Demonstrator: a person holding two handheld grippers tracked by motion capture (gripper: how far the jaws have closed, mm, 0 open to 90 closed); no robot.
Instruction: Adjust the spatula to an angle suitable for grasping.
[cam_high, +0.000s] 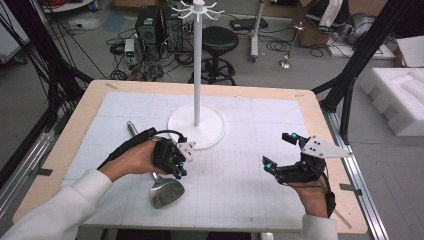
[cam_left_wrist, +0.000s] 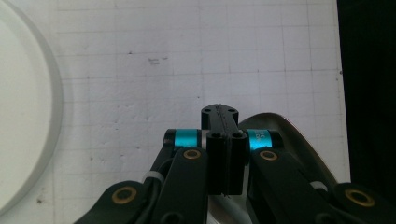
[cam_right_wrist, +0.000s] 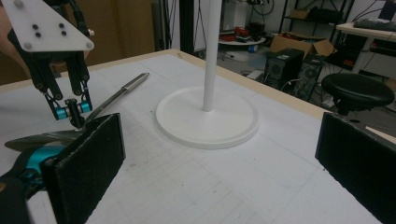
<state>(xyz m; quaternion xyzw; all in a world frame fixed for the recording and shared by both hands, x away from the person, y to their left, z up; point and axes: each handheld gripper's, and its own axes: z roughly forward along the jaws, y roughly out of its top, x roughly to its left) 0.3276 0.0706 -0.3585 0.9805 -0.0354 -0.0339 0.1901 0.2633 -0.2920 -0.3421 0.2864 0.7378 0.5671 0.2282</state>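
A shiny metal spatula (cam_high: 166, 192) lies on the white gridded mat, its handle (cam_right_wrist: 122, 92) running back toward the far left and its blade (cam_left_wrist: 285, 135) near the front. My left gripper (cam_high: 180, 172) is shut, its tips (cam_left_wrist: 219, 114) pinched at the spatula's neck just above the blade; it also appears in the right gripper view (cam_right_wrist: 74, 119). My right gripper (cam_high: 277, 150) hovers over the mat's right side, wide open, with nothing between its black pads (cam_right_wrist: 88, 163). A white stand (cam_high: 197, 65) with hooks on top rises from a round base (cam_right_wrist: 208, 121) at the centre back.
The wooden table edge (cam_high: 330, 150) lies close to the right hand. Behind the table are a black stool (cam_high: 219, 40), computer towers (cam_high: 150, 25) and floor cables. White foam blocks (cam_high: 400, 95) sit off to the right.
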